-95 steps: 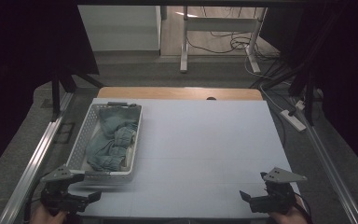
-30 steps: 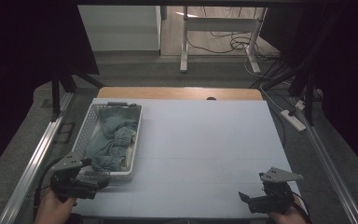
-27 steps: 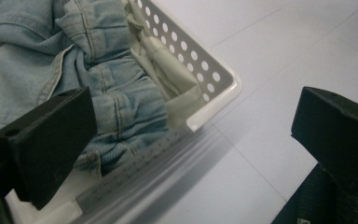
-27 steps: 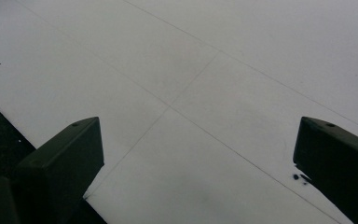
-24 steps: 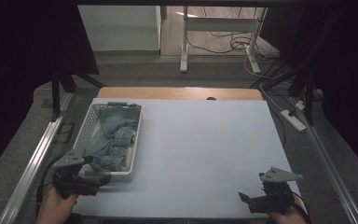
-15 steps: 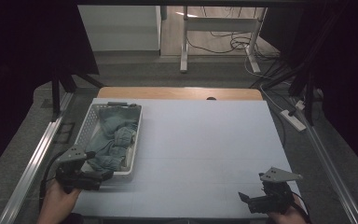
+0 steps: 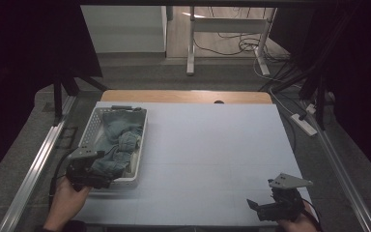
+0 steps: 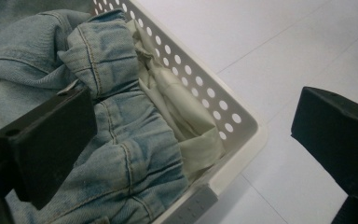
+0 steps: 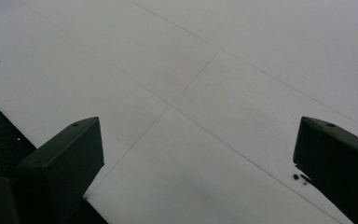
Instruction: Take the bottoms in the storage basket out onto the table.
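Note:
A white perforated basket (image 7: 88, 133) stands at the left of the white table (image 7: 207, 145), holding crumpled blue denim (image 7: 118, 145) (image 8: 116, 163) and a pale green cloth (image 8: 177, 102). My left gripper (image 7: 99, 180) (image 8: 191, 144) hovers open over the basket's near corner, one jaw above the denim and the other outside the basket rim (image 8: 228, 158). My right gripper (image 7: 263, 209) (image 9: 196, 172) stands open over bare table at the near right edge, with nothing between its jaws.
A wooden strip (image 7: 186, 96) runs along the table's far edge. Metal rails (image 7: 34, 169) flank both sides. A power strip (image 7: 303, 123) and cables lie on the floor at the right. A desk frame (image 7: 191, 43) stands beyond the table.
My left gripper has moved forward from the table's near left corner up to the basket's near end. The right gripper has barely moved.

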{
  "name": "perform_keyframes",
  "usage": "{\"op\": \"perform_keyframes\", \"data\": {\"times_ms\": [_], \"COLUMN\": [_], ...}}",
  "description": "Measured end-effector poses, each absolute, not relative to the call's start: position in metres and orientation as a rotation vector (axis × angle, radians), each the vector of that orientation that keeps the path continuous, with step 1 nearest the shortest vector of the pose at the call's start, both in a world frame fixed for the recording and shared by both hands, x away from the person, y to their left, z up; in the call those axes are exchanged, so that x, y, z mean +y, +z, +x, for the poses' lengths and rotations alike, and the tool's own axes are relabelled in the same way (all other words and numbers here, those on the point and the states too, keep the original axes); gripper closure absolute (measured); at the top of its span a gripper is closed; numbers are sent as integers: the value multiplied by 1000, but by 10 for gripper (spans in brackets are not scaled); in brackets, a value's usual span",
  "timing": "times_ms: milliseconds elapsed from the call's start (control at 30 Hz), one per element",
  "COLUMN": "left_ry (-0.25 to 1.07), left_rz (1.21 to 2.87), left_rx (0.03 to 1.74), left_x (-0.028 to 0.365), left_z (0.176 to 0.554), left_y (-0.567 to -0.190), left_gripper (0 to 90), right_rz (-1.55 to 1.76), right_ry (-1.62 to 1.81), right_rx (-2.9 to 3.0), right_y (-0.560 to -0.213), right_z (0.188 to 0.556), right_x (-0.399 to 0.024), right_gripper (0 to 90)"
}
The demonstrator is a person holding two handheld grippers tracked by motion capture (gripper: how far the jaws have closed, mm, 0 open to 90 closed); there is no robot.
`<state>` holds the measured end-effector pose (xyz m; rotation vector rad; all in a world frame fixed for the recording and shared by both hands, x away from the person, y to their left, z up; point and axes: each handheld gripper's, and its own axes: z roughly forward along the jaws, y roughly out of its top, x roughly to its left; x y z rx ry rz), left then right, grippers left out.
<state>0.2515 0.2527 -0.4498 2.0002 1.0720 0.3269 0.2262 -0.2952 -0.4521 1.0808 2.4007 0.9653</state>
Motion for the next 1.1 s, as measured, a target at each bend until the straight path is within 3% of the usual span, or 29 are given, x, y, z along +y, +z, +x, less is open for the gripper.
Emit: {"op": "perform_keyframes", "data": {"times_ms": [1100], "left_ry": [283], "left_rz": [2066], "left_rx": [1103], "left_x": [236], "left_z": [314], "left_y": [-451], "left_gripper": [0], "right_rz": [1070], "right_ry": [959], "right_rx": [2412], "right_y": [-452], "right_z": [227], "right_x": [-295], "right_gripper": [19]}}
